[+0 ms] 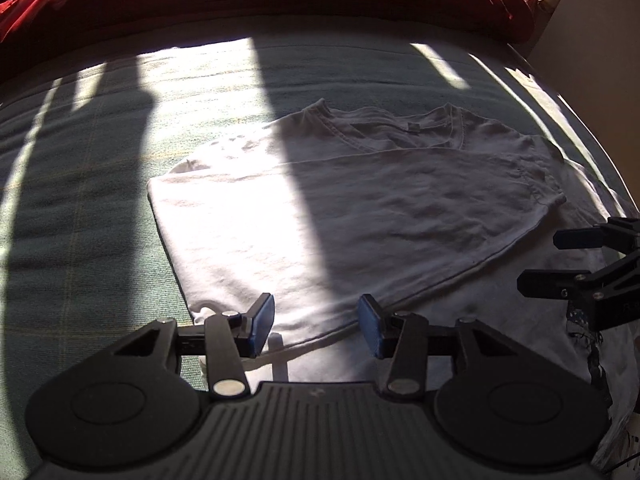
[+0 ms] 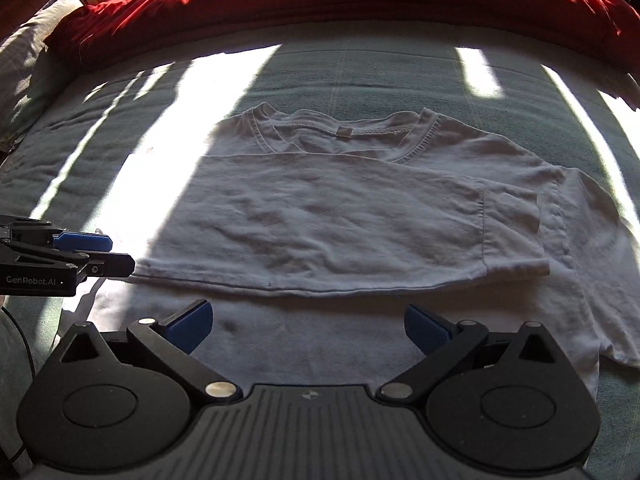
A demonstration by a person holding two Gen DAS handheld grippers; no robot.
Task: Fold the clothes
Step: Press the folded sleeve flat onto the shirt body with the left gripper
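While the white cotton T-shirt (image 2: 320, 208) lies part-folded on the green bed (image 2: 360, 76), we hold both left tongs (image 1: 316, 330) and right tongs (image 2: 308, 328) open and empty, and careless grabbing could drag the fold askew.

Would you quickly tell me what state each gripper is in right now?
Left gripper: open, holding nothing.
Right gripper: open, holding nothing.

Bed (image 2: 360, 76), grey-green cover, sun stripes across. White T-shirt (image 2: 340, 216) flat at frame centre, hem folded up. Red duvet (image 2: 320, 4) bunched along top of frame.
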